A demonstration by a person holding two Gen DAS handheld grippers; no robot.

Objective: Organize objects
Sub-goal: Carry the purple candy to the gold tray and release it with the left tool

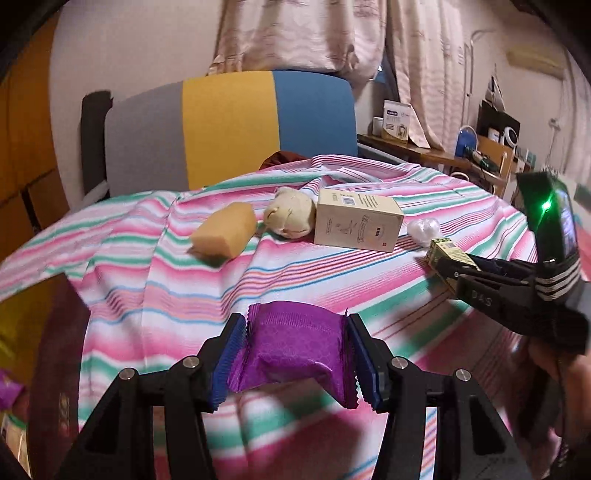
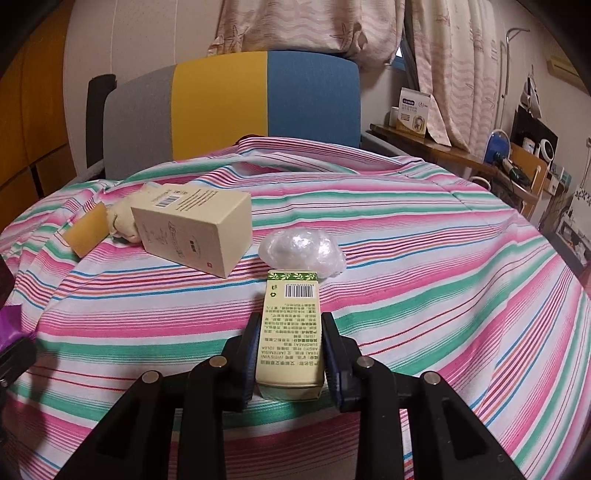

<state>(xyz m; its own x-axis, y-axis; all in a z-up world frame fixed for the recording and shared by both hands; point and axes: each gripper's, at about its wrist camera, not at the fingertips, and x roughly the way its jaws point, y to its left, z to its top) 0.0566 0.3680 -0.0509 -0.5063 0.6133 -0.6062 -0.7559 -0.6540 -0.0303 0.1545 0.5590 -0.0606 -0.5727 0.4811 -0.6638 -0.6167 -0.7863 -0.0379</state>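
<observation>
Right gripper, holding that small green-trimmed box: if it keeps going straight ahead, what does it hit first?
Probably the crumpled clear plastic wad, lying just beyond the small box that the right gripper holds; depth is uncertain.

a lived-in home room: curtains (image 2: 314, 26), striped cloth (image 2: 406, 258), cluttered side shelf (image 2: 461, 155).

Between the ribbed blue pads (image 1: 228, 356), a glossy purple foil packet (image 1: 295, 350); between the other pads (image 2: 334, 363), a matt printed card carton (image 2: 290, 339); beyond, crinkled clear plastic (image 2: 303, 253) on striped woven cloth (image 2: 424, 266).
</observation>
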